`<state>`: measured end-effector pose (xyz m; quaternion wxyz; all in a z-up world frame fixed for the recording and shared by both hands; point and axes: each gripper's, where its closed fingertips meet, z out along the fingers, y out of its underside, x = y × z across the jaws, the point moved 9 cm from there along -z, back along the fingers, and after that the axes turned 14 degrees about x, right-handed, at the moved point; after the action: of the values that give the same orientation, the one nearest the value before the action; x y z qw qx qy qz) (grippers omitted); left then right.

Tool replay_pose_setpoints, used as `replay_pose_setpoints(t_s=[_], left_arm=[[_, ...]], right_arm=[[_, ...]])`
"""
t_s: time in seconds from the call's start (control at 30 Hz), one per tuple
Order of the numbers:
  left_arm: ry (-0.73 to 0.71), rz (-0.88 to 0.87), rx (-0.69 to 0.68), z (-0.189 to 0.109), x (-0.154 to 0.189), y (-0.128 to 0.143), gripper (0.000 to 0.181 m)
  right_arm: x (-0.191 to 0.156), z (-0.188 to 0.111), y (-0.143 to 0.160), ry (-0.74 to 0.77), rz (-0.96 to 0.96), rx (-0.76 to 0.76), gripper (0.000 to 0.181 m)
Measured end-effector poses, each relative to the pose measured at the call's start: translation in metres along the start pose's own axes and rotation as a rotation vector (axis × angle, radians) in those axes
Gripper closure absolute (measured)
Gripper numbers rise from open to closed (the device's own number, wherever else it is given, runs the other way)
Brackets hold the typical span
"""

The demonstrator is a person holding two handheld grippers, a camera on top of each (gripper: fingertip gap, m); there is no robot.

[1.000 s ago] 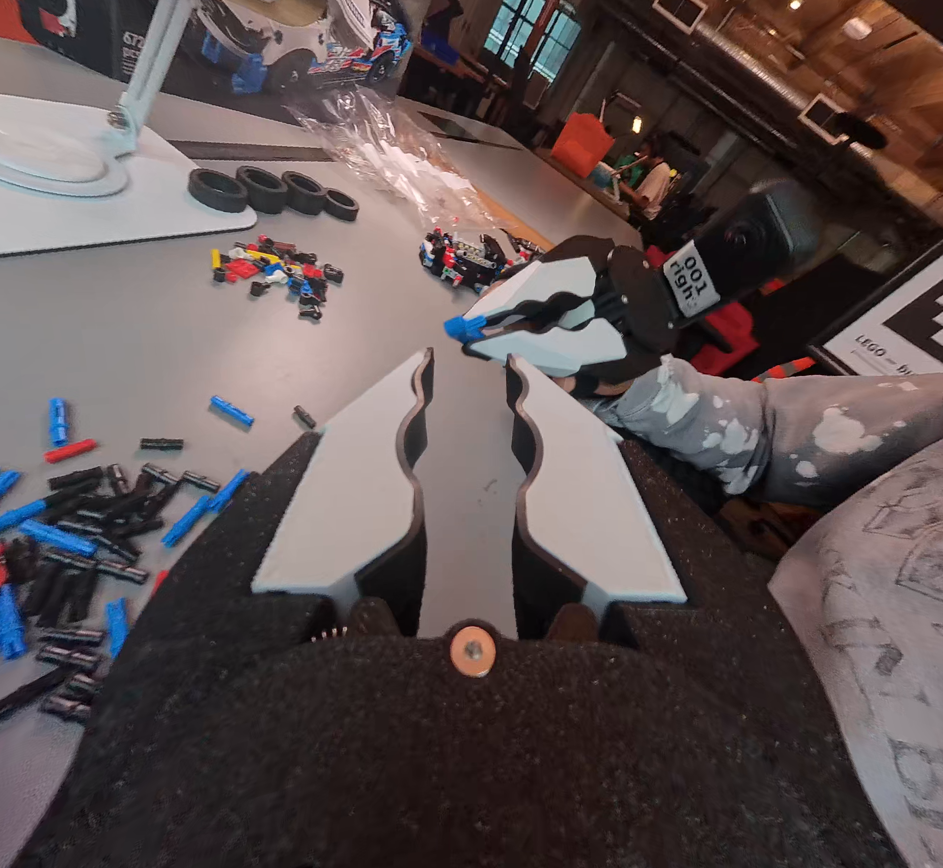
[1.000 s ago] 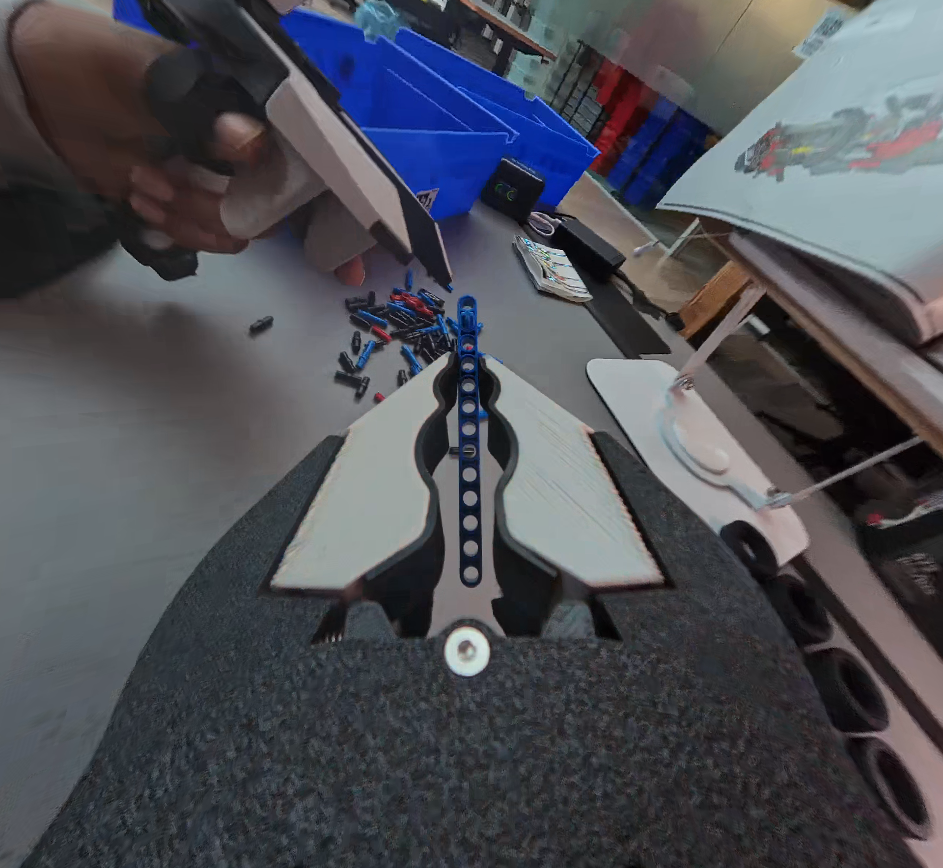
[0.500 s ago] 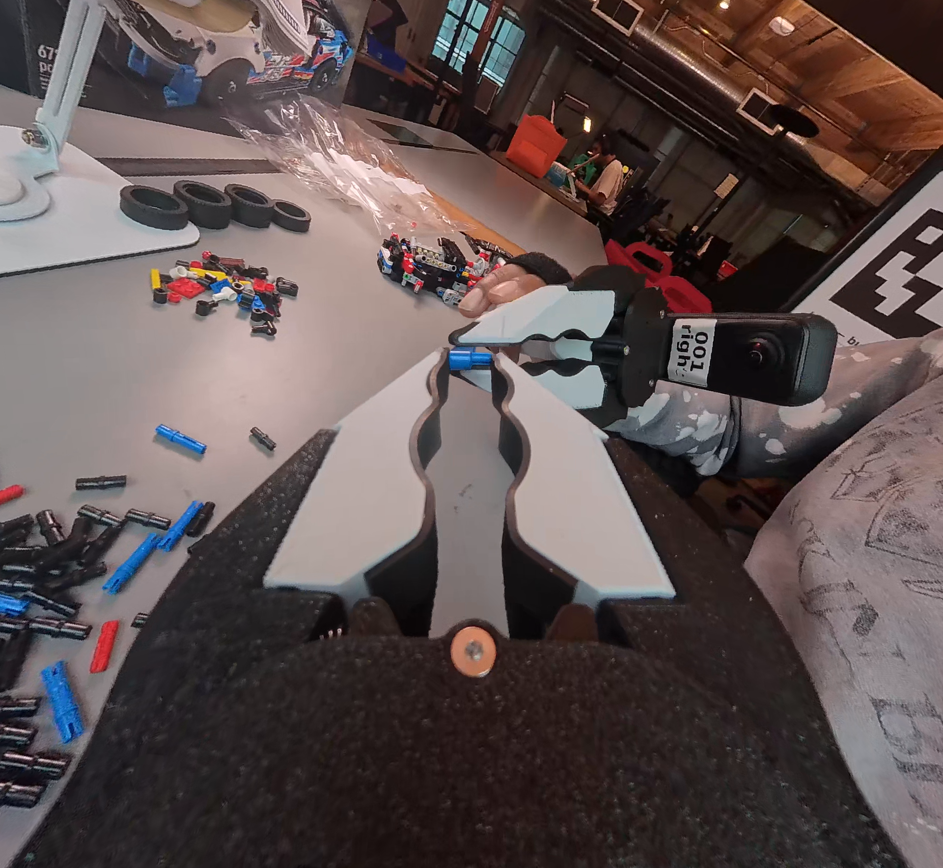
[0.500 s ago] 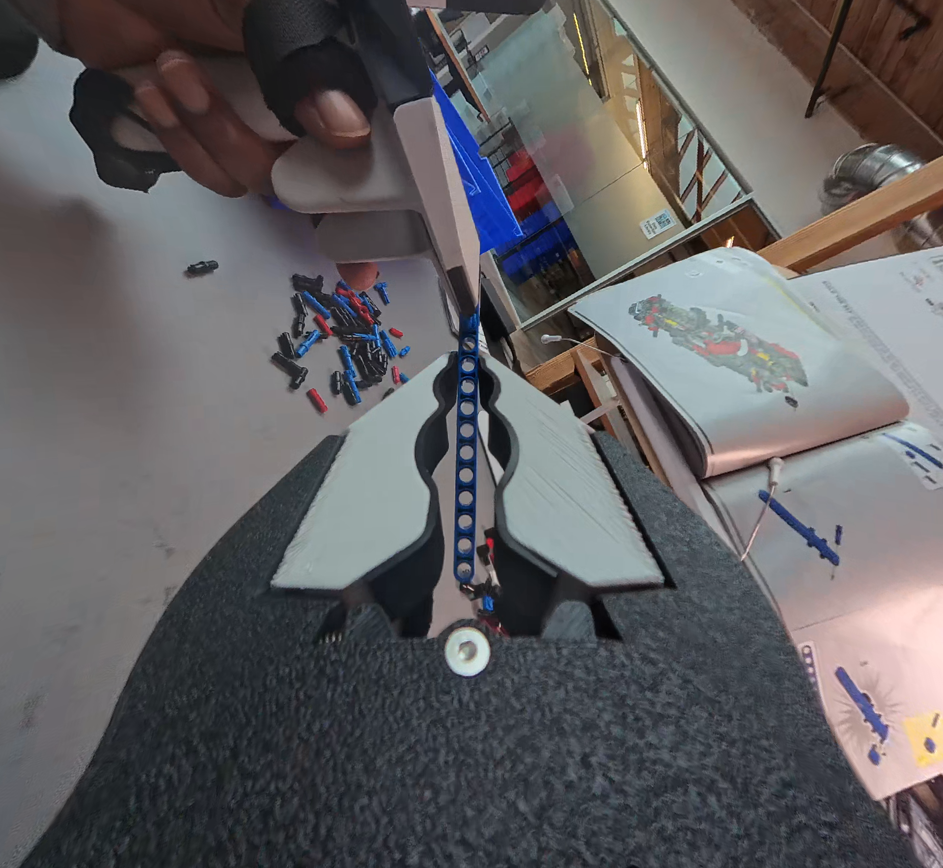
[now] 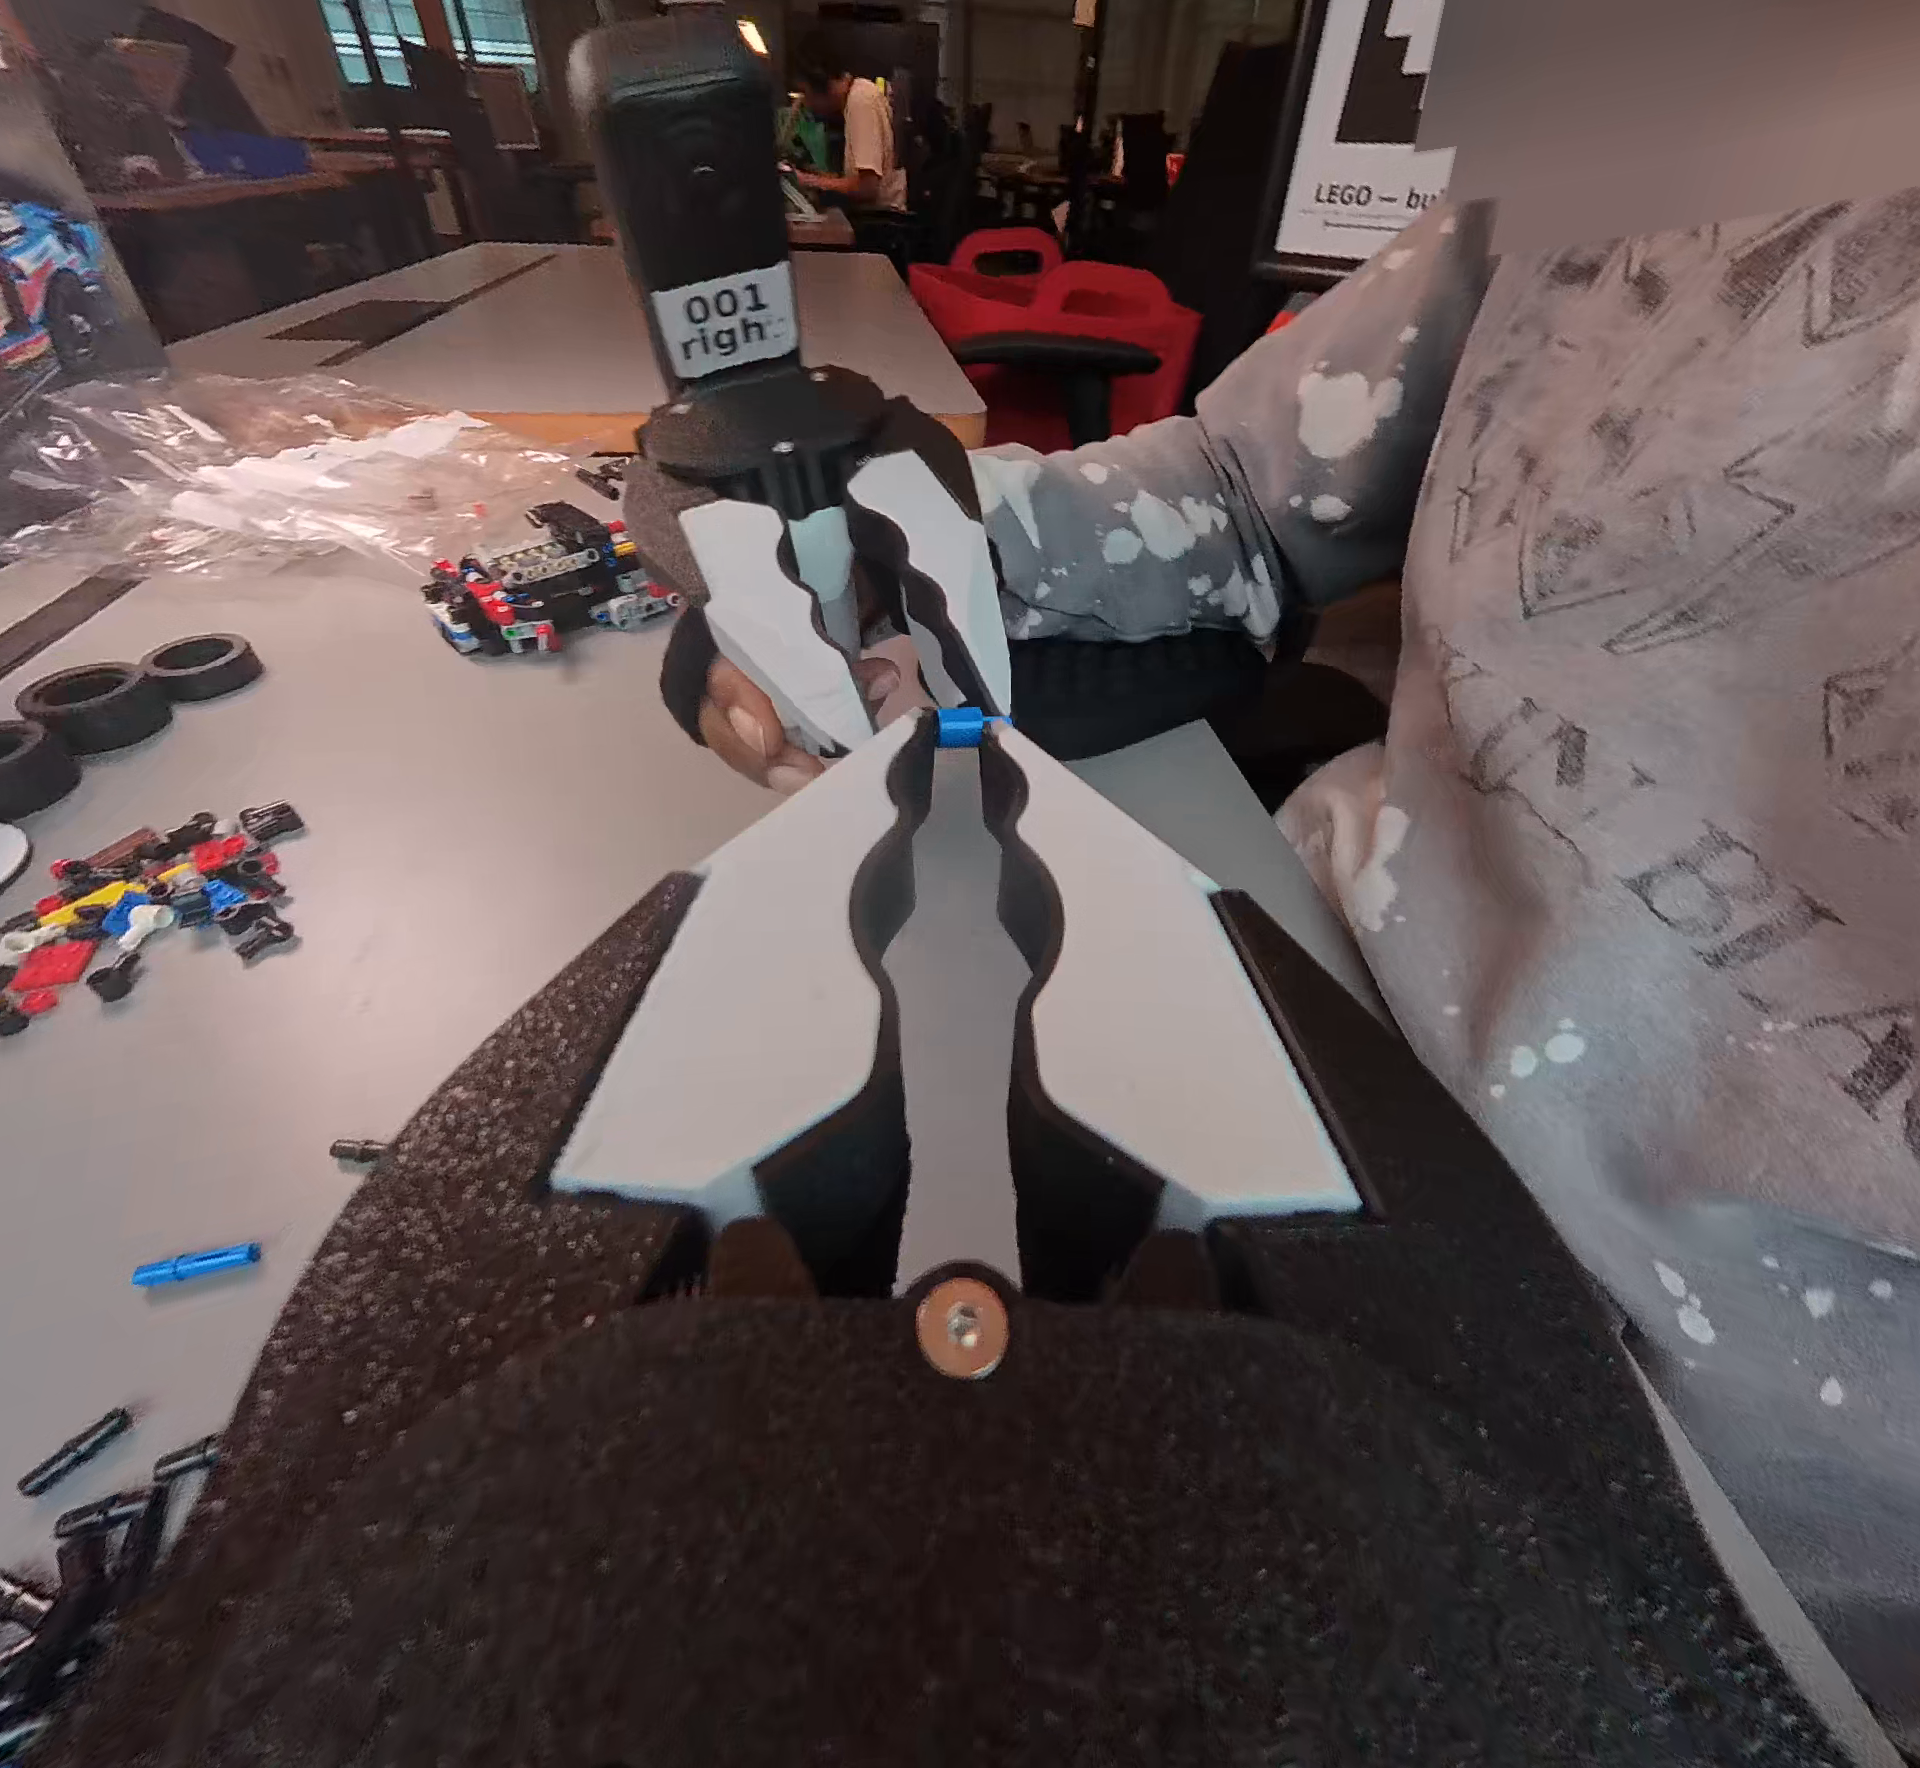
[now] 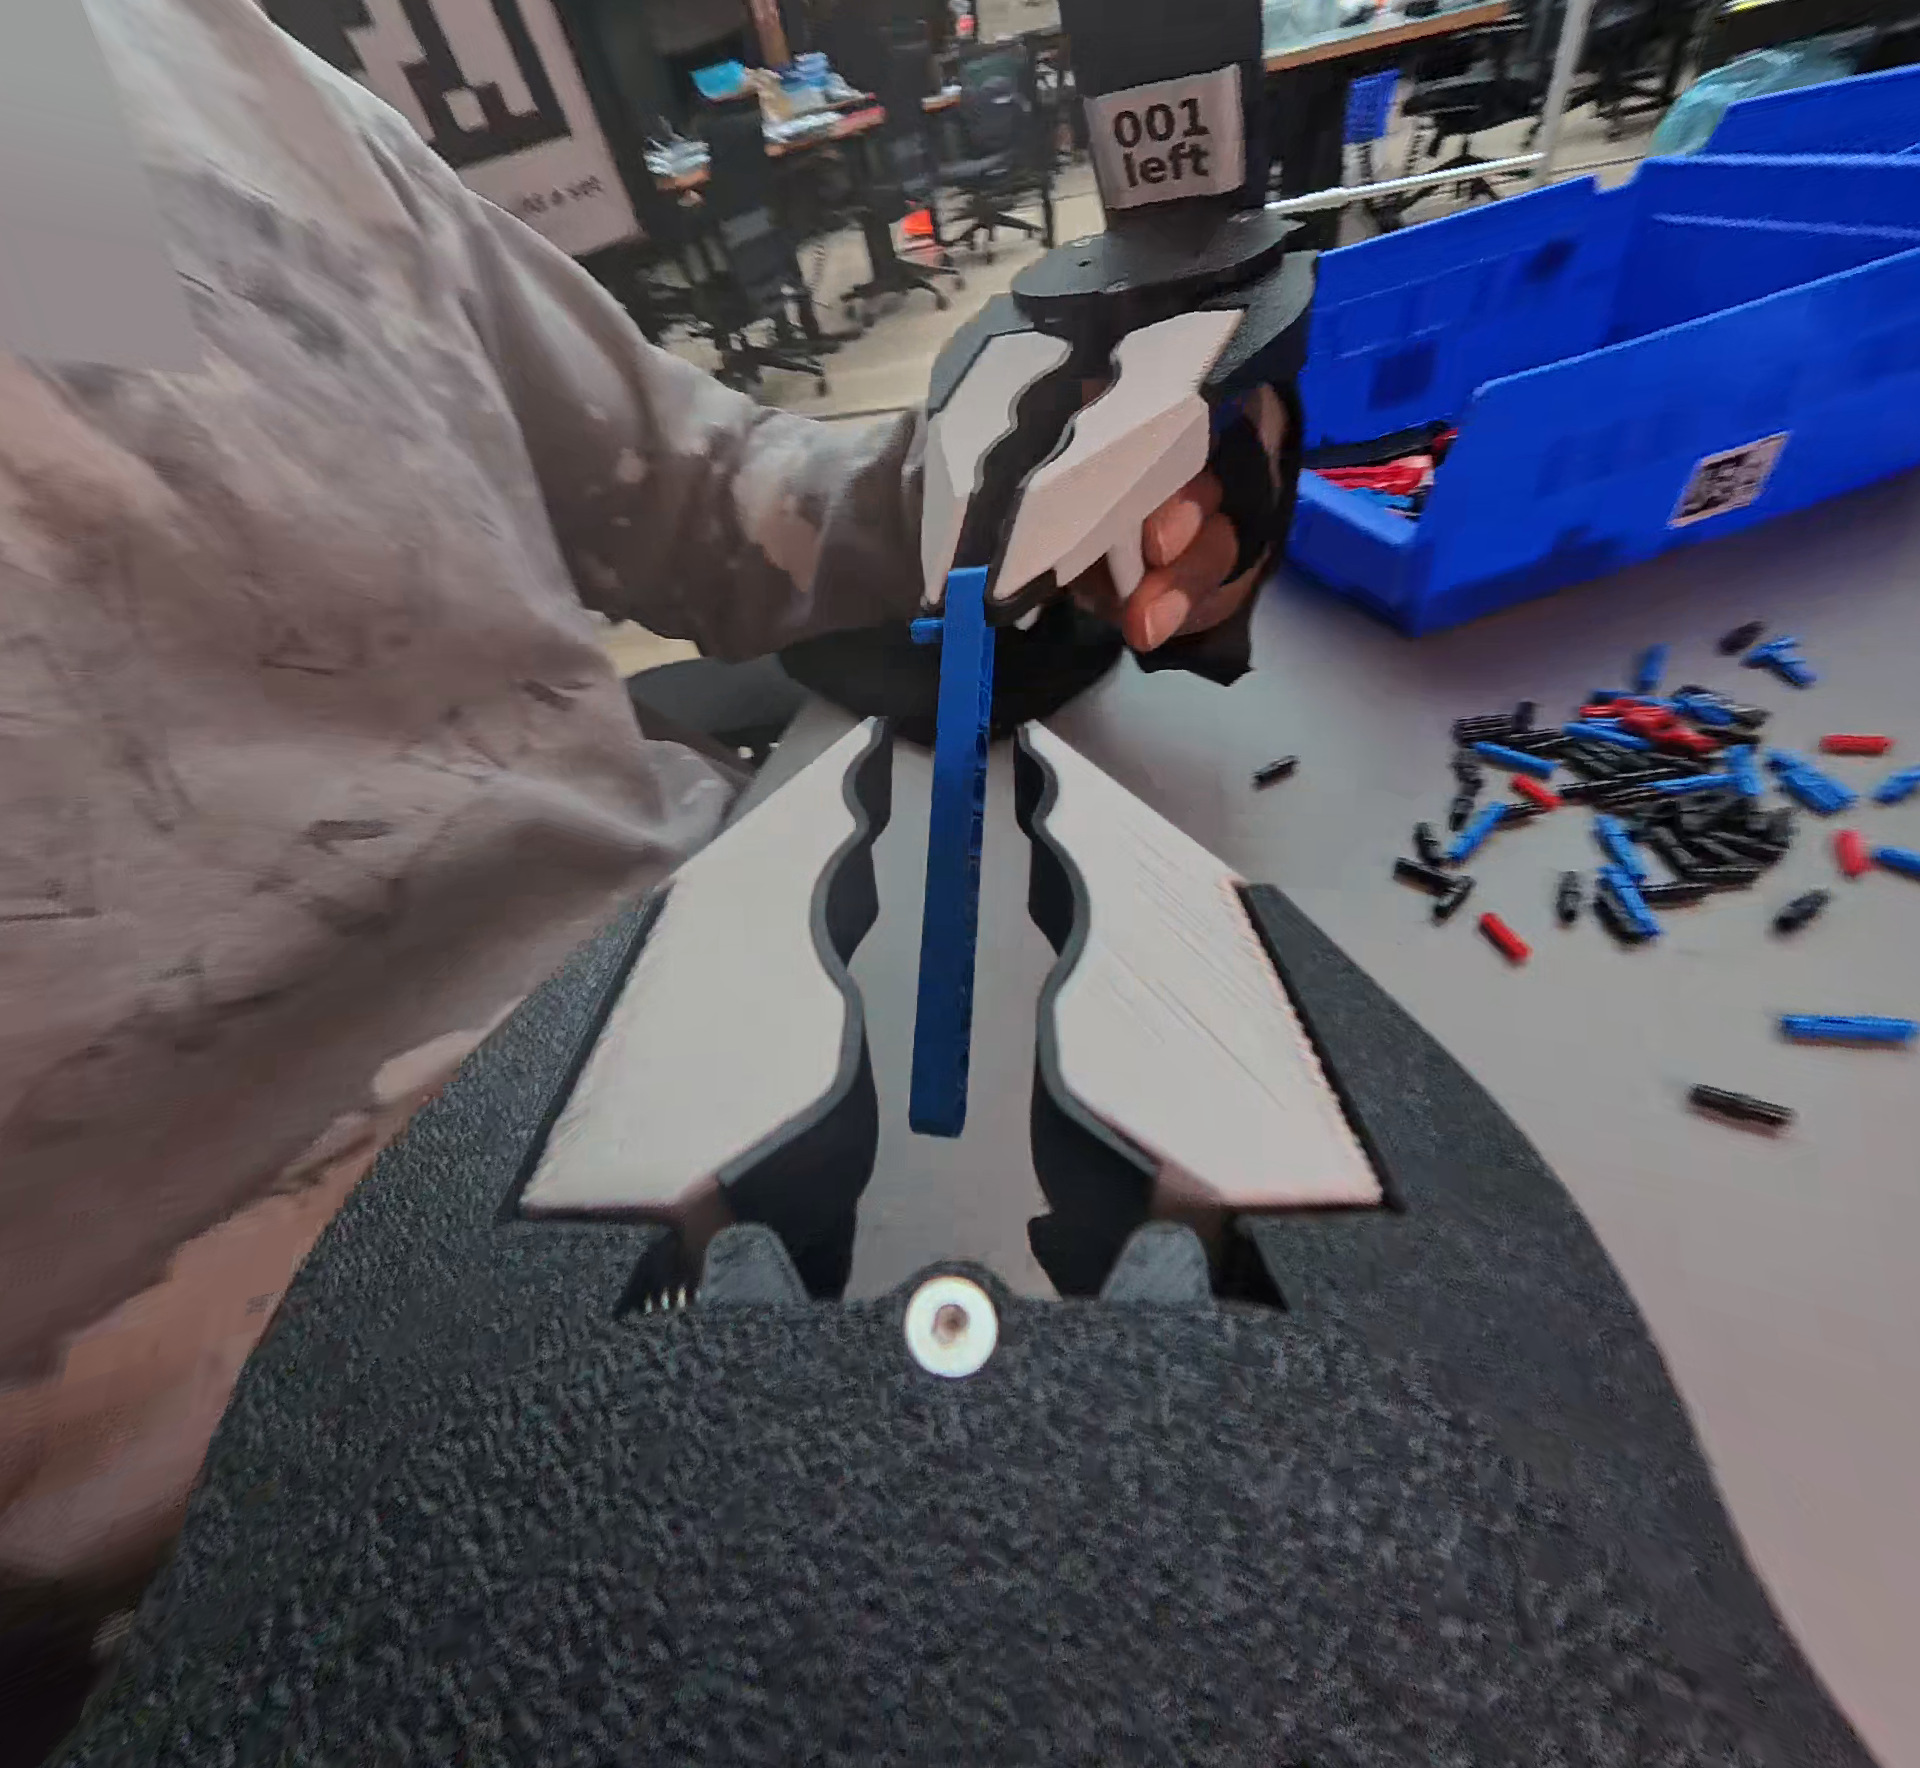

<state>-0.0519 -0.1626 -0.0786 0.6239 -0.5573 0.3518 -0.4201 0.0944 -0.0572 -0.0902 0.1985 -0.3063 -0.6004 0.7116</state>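
A long blue beam with holes [image 6: 951, 887] stands on edge between the fingers of my right gripper [image 6: 951, 729]. There is a gap on each side of it and the pads do not press on it, so the right gripper is open. My left gripper [image 6: 966, 580] is shut on the beam's far end. In the left wrist view, my left gripper [image 5: 958, 731] pinches that blue end [image 5: 958, 726] between its fingertips. A small blue pin [image 6: 925, 627] sticks out sideways near the tip. The right gripper [image 5: 904, 695] faces it, fingers spread. Both are held above the grey table [image 5: 468, 835].
A pile of black, blue and red pins [image 6: 1662, 814] lies to the right, with blue bins [image 6: 1662, 347] behind. A partly built model [image 5: 540, 591], black tyres [image 5: 125, 700], mixed small parts [image 5: 156, 897] and a plastic bag [image 5: 260, 471] lie on the left. The person's sleeve [image 5: 1143, 523] is close by. My two grippers' fingertips are within a few centimetres of each other.
The right gripper was shut on the blue beam and has opened off it. The left gripper closed on the beam's far end and now holds it. Both grippers swung round to face each other.
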Motion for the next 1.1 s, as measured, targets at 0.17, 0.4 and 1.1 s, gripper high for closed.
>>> replay_pose_setpoints(t_s=[0.17,0.4,1.1], left_arm=[[0.085,0.065,-0.029,0.007,0.013,0.002,0.175],[0.019,0.082,0.046,0.001,0.012,-0.006,0.174],[-0.312,-0.208,0.133,-0.013,-0.027,-0.006,0.179]], right_arm=[[-0.006,0.008,0.011,-0.155,0.176,-0.003,0.166],[0.004,0.007,0.004,-0.123,0.201,0.144,0.171],[0.013,0.014,-0.009,0.488,-0.457,0.064,0.171]])
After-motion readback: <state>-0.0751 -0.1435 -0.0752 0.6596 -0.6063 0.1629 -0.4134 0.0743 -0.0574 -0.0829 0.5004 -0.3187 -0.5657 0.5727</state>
